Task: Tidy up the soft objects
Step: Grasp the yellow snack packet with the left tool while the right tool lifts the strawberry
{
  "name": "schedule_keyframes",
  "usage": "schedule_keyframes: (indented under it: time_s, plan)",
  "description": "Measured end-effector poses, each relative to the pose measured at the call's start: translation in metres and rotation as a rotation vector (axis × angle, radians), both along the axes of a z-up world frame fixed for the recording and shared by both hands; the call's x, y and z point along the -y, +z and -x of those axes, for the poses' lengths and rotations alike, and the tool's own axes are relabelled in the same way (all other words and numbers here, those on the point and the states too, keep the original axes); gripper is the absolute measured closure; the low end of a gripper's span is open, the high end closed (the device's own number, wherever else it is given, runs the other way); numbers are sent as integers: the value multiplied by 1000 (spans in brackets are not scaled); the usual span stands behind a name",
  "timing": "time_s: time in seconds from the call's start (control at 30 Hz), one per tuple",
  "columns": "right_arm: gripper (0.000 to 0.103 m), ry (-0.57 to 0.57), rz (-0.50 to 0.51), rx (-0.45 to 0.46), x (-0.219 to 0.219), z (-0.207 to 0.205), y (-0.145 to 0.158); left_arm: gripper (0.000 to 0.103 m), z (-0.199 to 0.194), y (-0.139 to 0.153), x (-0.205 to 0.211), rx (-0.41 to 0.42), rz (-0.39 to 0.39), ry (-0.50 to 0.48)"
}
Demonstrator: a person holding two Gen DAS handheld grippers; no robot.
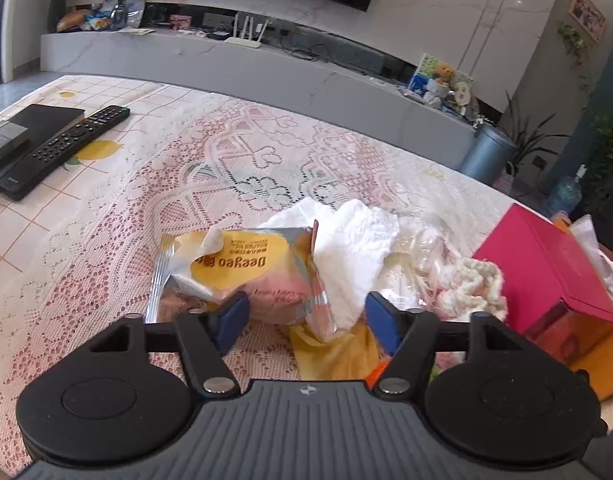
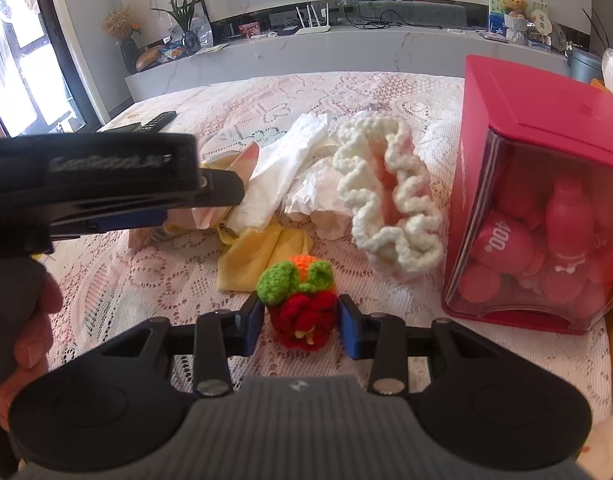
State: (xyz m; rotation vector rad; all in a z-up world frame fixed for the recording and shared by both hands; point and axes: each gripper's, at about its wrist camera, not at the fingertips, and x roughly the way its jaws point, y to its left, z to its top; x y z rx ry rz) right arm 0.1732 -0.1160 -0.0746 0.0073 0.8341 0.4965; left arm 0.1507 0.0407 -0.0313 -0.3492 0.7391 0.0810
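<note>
A soft silver and yellow Deeyeo tissue pack (image 1: 242, 276) lies on the lace tablecloth (image 1: 106, 280). My left gripper (image 1: 306, 316) is open, its blue pads on either side of the pack's near end. A white cloth (image 1: 346, 240), a yellow cloth (image 1: 334, 352) and a cream crocheted piece (image 1: 474, 280) lie beside it. In the right wrist view a small red, green and orange crocheted toy (image 2: 300, 300) sits between the pads of my right gripper (image 2: 302, 320), which is open around it. The cream crocheted piece (image 2: 386, 196) lies beyond the toy.
A pink box (image 2: 538, 184) with a clear front, holding pink items, stands at the right; it also shows in the left wrist view (image 1: 546, 264). A black remote (image 1: 66, 148) and a dark box (image 1: 26, 128) lie at far left. The left gripper's body (image 2: 106, 184) crosses the right view.
</note>
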Motion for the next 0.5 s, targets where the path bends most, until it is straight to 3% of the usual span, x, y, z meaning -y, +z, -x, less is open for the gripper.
schedule_keyframes:
  time_s: [0.03,0.1,0.17,0.3,0.5]
  plan:
    - [64,-3,-3,0,1,0,0,46,-1,-2,-2,-15,8,6]
    - [64,-5,-7,-2,2,1,-1,78,-2,-9,-8,-47,43,6]
    - [64,-5,-5,-1,2,2,-1,92,1,-11,-10,-46,46,11]
    - [64,-9,-7,3,5,4,0,97,10,-3,-10,-14,30,15]
    - [64,-39,-36,3,14,6,2,100,29,5,-18,-36,44,34]
